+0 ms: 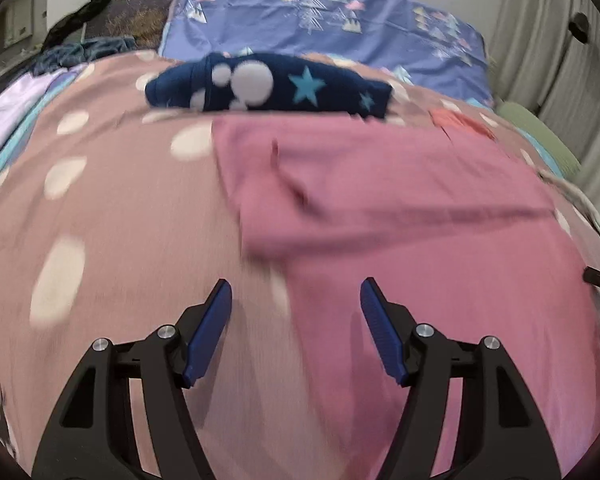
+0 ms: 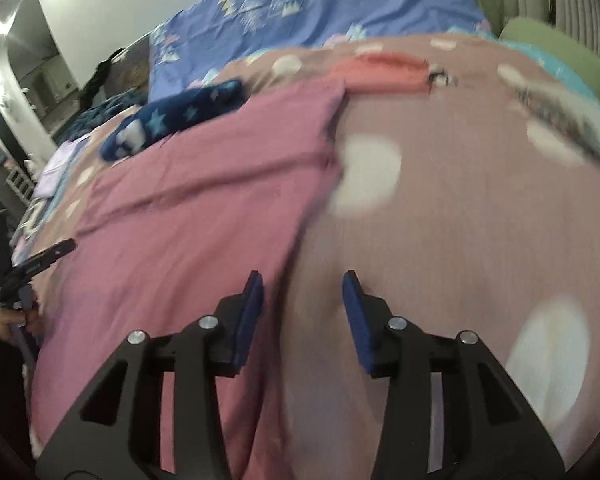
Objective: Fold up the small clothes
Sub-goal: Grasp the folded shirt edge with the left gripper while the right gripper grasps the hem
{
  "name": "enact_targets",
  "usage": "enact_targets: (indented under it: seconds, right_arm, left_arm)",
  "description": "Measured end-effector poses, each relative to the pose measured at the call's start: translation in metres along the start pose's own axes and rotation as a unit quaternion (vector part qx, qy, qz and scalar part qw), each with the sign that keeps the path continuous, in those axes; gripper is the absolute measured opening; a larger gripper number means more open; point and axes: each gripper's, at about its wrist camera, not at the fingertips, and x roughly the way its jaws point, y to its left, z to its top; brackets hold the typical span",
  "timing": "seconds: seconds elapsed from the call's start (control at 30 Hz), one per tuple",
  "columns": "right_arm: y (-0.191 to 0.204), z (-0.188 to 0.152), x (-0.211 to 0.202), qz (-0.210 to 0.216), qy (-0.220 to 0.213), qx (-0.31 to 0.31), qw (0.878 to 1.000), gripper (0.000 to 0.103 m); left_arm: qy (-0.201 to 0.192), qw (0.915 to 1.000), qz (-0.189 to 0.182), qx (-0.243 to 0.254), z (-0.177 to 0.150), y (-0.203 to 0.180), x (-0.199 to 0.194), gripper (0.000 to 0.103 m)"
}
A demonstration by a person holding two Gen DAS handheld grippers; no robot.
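A pink garment [image 1: 400, 216] lies spread flat on the polka-dot bedspread [image 1: 112, 208]; it also shows in the right wrist view [image 2: 188, 224]. My left gripper [image 1: 296, 292] is open and empty, low over the garment's near left edge. My right gripper [image 2: 303, 280] is open and empty, over the garment's near right edge. A folded navy garment with stars and white dots [image 1: 268, 84] lies beyond the pink one, also seen in the right wrist view [image 2: 172, 120]. A folded coral garment [image 2: 380, 72] lies at the far right.
A purple patterned sheet [image 1: 324, 20] covers the far end of the bed. A folded lilac cloth [image 1: 12, 108] lies at the left edge. A green cushion [image 2: 560, 60] and curtains [image 1: 548, 60] stand to the right. The left gripper's tip [image 2: 40, 258] shows at the right view's left edge.
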Motion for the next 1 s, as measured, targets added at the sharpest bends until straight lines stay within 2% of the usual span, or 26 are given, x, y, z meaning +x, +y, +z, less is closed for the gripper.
enact_targets:
  seconds: [0.1, 0.2, 0.37, 0.5, 0.63, 0.73, 0.77, 0.8, 0.83, 0.87, 0.9, 0.93, 1.0]
  right_arm:
    - [0.004, -0.028, -0.017, 0.028, 0.001, 0.005, 1.000, 0.043]
    - [0.006, -0.046, -0.027, 0.020, 0.010, -0.006, 1.000, 0.043]
    - [-0.009, -0.079, -0.057, 0.036, 0.020, 0.013, 0.999, 0.038]
    - [-0.022, -0.099, -0.069, 0.057, 0.024, 0.028, 0.998, 0.032]
    - [-0.028, -0.116, -0.082, 0.089, 0.024, 0.035, 0.995, 0.032]
    - [-0.027, -0.122, -0.085, 0.102, 0.025, 0.038, 0.994, 0.027]
    - [-0.027, -0.121, -0.085, 0.113, 0.025, 0.043, 0.992, 0.024]
    - [-0.028, -0.121, -0.085, 0.147, 0.027, 0.054, 0.987, 0.007]
    - [-0.028, -0.120, -0.085, 0.168, 0.028, 0.063, 0.983, 0.004]
    - [-0.026, -0.118, -0.087, 0.174, 0.022, 0.065, 0.982, 0.004]
    - [-0.024, -0.116, -0.090, 0.164, 0.008, 0.062, 0.985, 0.004]
    - [-0.025, -0.114, -0.095, 0.154, -0.005, 0.064, 0.986, 0.004]
    - [-0.037, -0.109, -0.113, 0.155, -0.041, 0.088, 0.983, 0.003]
  left_arm:
    - [0.011, 0.9994, -0.032, 0.003, -0.035, -0.002, -0.025, 0.068]
    - [0.020, 0.9970, -0.074, 0.006, -0.067, -0.011, -0.046, 0.068]
    - [0.021, 0.9935, -0.109, 0.024, -0.108, -0.031, -0.072, 0.068]
    - [0.024, 0.9917, -0.125, 0.017, -0.128, -0.036, -0.089, 0.066]
    - [0.028, 0.9906, -0.133, 0.015, -0.146, -0.035, -0.104, 0.060]
    - [0.029, 0.9861, -0.164, -0.007, -0.154, -0.029, -0.111, 0.057]
    - [0.029, 0.9839, -0.176, -0.015, -0.156, -0.028, -0.111, 0.055]
    - [0.032, 0.9805, -0.192, -0.028, -0.156, -0.025, -0.110, 0.043]
    - [0.041, 0.9760, -0.207, -0.052, -0.156, -0.022, -0.105, 0.031]
    - [0.044, 0.9753, -0.207, -0.064, -0.158, -0.021, -0.104, 0.024]
    - [0.048, 0.9752, -0.202, -0.075, -0.157, -0.019, -0.103, 0.003]
    - [0.050, 0.9767, -0.191, -0.085, -0.155, -0.017, -0.104, 0.004]
    - [0.021, 0.9796, -0.181, -0.085, -0.149, -0.014, -0.122, 0.004]
